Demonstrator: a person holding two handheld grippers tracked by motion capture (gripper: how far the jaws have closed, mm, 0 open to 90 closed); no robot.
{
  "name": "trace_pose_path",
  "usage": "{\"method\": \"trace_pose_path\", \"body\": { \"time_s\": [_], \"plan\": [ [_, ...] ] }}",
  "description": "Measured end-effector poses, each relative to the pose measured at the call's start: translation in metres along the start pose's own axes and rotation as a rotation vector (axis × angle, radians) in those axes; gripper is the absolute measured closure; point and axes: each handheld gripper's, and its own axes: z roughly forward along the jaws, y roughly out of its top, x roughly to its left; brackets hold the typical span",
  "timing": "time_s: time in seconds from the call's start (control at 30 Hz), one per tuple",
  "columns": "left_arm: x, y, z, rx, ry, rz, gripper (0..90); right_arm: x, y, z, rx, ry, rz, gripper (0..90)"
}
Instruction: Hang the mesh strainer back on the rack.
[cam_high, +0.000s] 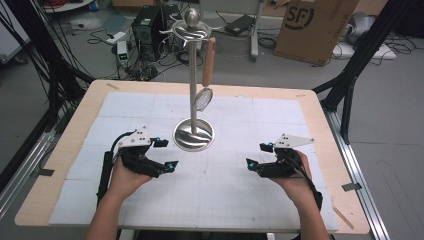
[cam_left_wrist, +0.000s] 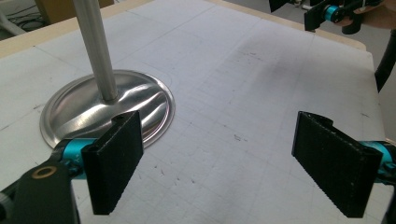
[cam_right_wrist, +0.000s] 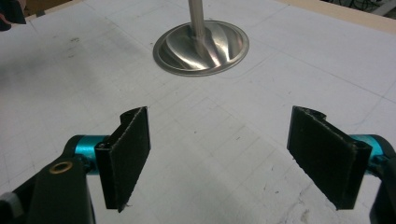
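From the high view, I held the left hand-held gripper (cam_high: 166, 154) and right hand-held gripper (cam_high: 260, 155) low near the counter's (cam_high: 60, 165) front edge, forearms angled inward, both wide open and empty. The metal stand (cam_high: 193, 131) stood mid-counter between them, a strainer (cam_high: 204, 95) hanging from it.

In the left gripper view, my jaws gaped just beside the stand's base (cam_left_wrist: 74, 109).

In the right gripper view, they gaped well short of it.
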Motion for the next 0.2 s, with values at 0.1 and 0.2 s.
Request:
{"method": "trace_pose_path", "body": {
  "time_s": [0.1,0.2],
  "plan": [
    [0.0000,0.0001,-0.0003,-0.001,0.003,0.000,17.2,0.0002,-0.0013,0.0005,0.003,-0.001,0.005,20.8],
    [-0.0001,0.0001,-0.0003,-0.003,0.004,0.000,17.2,0.0000,-0.0019,0.0015,0.011,0.003,-0.001,20.5]
  ]
}}
